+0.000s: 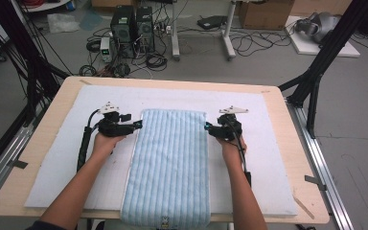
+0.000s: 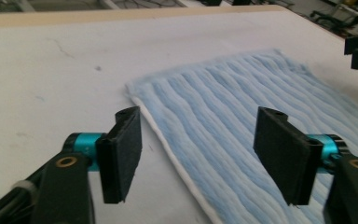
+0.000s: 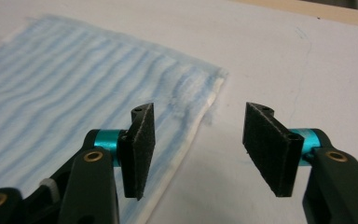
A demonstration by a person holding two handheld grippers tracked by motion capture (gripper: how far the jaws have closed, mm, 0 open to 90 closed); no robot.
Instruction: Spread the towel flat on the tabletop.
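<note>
towel: light blue striped towel (image 1: pixel 168 163) flat on white mat (image 1: pixel 278 143), folded long, near end hangs over table (image 1: pixel 57 103) edge
left gripper (image 1: pixel 138 125): jaws spread, straddling towel's left edge, nothing pinched
right gripper (image 1: pixel 205 126): jaws spread at towel's right edge, empty

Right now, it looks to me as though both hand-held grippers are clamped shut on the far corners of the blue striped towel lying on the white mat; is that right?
Not quite: the grippers are open, not clamped. In the left gripper view, the left hand-held gripper stands open over the blue striped towel; in the right gripper view, the right hand-held gripper is likewise open. The towel does lie flat on the white mat.
</note>
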